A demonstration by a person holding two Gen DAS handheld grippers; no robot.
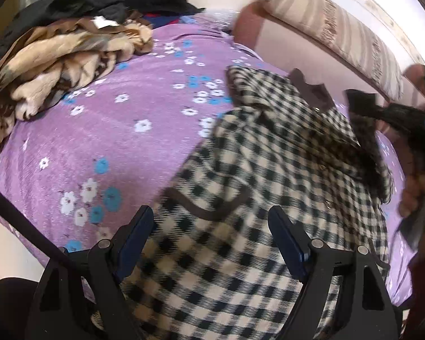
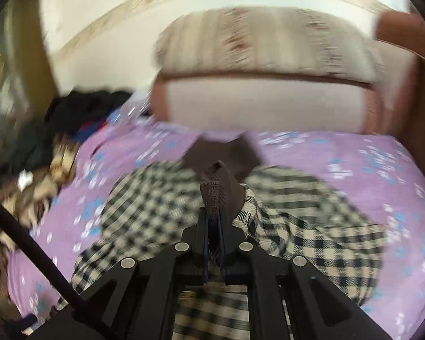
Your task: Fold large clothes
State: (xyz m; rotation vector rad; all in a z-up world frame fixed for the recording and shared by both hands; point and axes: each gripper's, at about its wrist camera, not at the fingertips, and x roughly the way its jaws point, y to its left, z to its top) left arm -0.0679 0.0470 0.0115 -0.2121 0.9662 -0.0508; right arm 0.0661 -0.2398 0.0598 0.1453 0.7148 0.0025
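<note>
Both wrist views close above checked coat [image 1: 240, 226]

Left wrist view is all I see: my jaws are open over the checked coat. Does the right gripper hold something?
Observer: Yes. The right gripper is shut on the coat's brown trim.
Operator: Is there free bed to its right?
Observer: Yes, the purple sheet is bare there.
Operator: What is behind the coat?
Observer: A striped cushion on the sofa back.
</note>
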